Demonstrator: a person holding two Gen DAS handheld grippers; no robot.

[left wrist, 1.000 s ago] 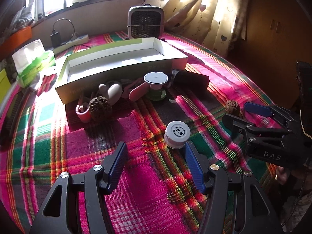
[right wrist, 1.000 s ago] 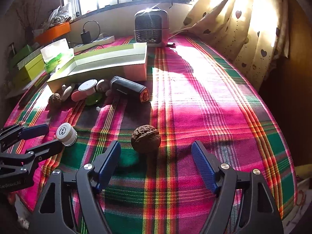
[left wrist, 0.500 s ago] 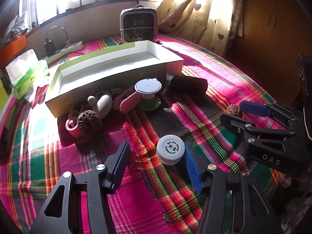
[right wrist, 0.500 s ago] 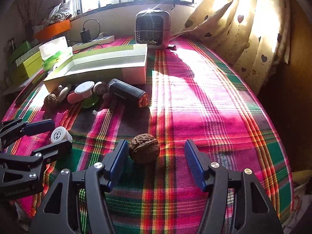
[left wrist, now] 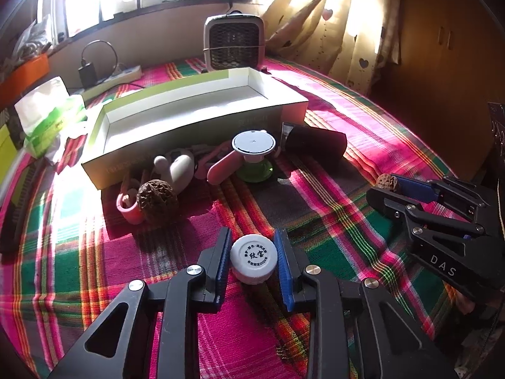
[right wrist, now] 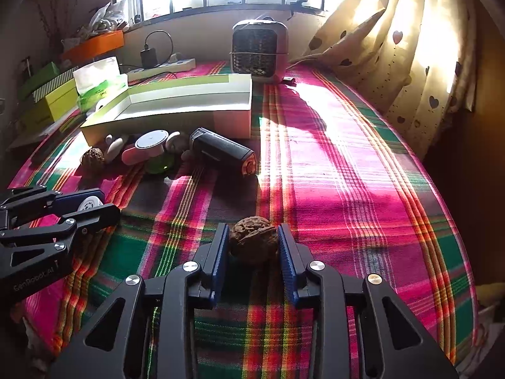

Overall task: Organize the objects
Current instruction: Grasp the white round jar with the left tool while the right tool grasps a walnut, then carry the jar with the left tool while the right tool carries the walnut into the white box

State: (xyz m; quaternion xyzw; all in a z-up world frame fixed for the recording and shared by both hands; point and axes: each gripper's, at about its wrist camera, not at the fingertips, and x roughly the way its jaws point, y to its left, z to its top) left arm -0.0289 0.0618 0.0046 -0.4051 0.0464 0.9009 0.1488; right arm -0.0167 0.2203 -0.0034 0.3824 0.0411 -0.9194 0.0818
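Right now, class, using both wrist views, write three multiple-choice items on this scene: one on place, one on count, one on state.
1. Where is the black cylinder?
A. in the long box
B. on the cloth before the box
C. on the windowsill

2. How many walnuts show in the right wrist view?
A. one
B. two
C. four

3. What is between the left gripper's pads?
A. white jar
B. a walnut
C. nothing

Key: B, it lies in front of the box; B, one in the right gripper, one near the box; A, the pads flank the jar.

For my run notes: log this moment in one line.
left claw: closing on white jar | right claw: closing on walnut | box: empty
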